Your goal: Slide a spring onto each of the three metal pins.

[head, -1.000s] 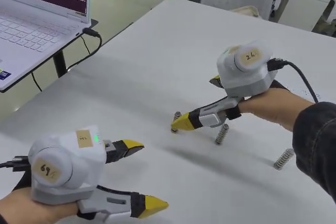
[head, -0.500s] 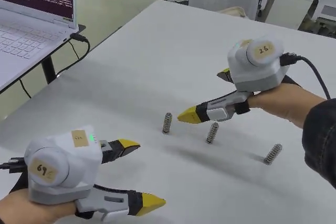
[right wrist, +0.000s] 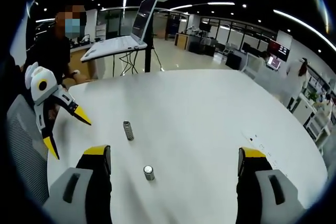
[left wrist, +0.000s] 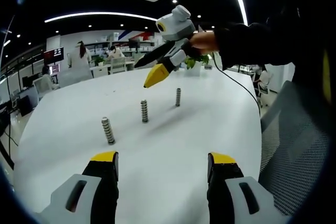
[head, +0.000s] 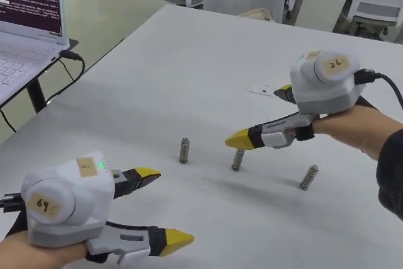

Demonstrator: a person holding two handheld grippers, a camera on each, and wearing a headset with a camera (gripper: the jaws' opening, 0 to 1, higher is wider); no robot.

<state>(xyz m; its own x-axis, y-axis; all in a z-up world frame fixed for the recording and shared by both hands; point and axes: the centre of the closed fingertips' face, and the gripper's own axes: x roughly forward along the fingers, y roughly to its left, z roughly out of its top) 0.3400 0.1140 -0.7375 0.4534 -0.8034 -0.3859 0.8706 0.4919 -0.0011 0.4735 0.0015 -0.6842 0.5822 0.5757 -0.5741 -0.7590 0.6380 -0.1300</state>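
Here, in the head view, a white table (head: 208, 55) carries three springs in a row, each upright with its long axis vertical: a first spring (head: 184, 150), a middle spring (head: 238, 159) and a third spring (head: 308, 177); any pins inside are hidden. The right gripper (head: 257, 114), jaws spread wide and empty, hovers with one yellow tip just above the middle spring, at its 12 o'clock. The left gripper (head: 170, 206), jaws also apart and empty, sits at 7 o'clock from the row. In the left gripper view, the springs stand at 11 to 12 o'clock beyond the spread jaws. In the right gripper view, the middle spring appears end-on at 6 o'clock between the jaws, so the right gripper looks nearer.
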